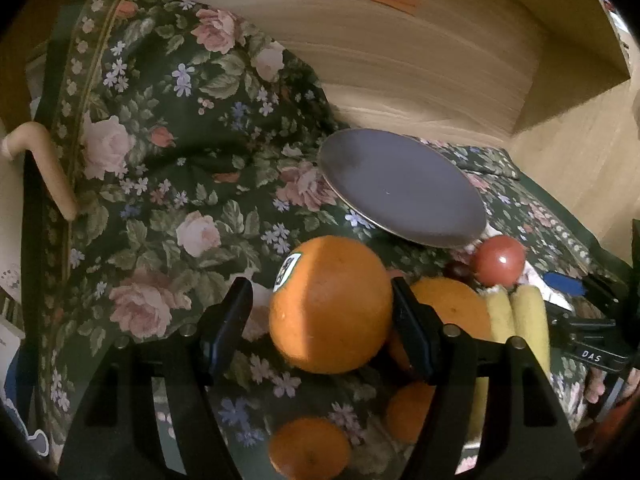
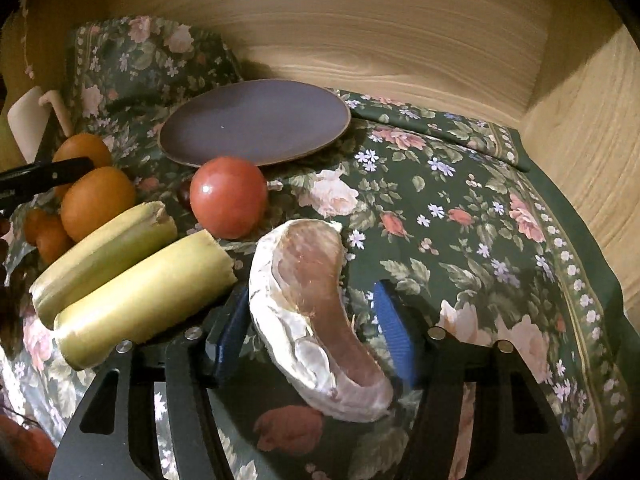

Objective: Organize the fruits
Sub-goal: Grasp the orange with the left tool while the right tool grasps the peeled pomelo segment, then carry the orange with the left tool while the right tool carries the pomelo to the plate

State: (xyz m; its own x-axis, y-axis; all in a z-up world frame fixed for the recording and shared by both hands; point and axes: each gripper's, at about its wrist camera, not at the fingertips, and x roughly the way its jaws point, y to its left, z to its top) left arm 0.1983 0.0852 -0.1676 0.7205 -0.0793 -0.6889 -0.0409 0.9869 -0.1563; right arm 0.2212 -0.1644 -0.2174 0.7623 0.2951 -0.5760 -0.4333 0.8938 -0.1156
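Note:
In the left wrist view my left gripper (image 1: 320,300) is open around a large stickered orange (image 1: 330,304); its right pad touches the fruit, the left pad stands apart. More oranges (image 1: 452,308), two bananas (image 1: 520,320) and a red tomato (image 1: 500,260) lie to the right. An empty purple plate (image 1: 400,188) sits beyond. In the right wrist view my right gripper (image 2: 312,320) is open around a peeled pomelo wedge (image 2: 312,312), pads apart from it. Bananas (image 2: 132,276), the tomato (image 2: 228,196), oranges (image 2: 96,200) and the plate (image 2: 256,120) lie ahead.
A dark floral cloth (image 2: 480,240) covers the surface and bunches up at back left (image 1: 168,120). Wooden walls (image 2: 400,32) close in behind and at right. A beige handle (image 1: 48,164) stands at far left. The right gripper shows at the right edge (image 1: 592,320).

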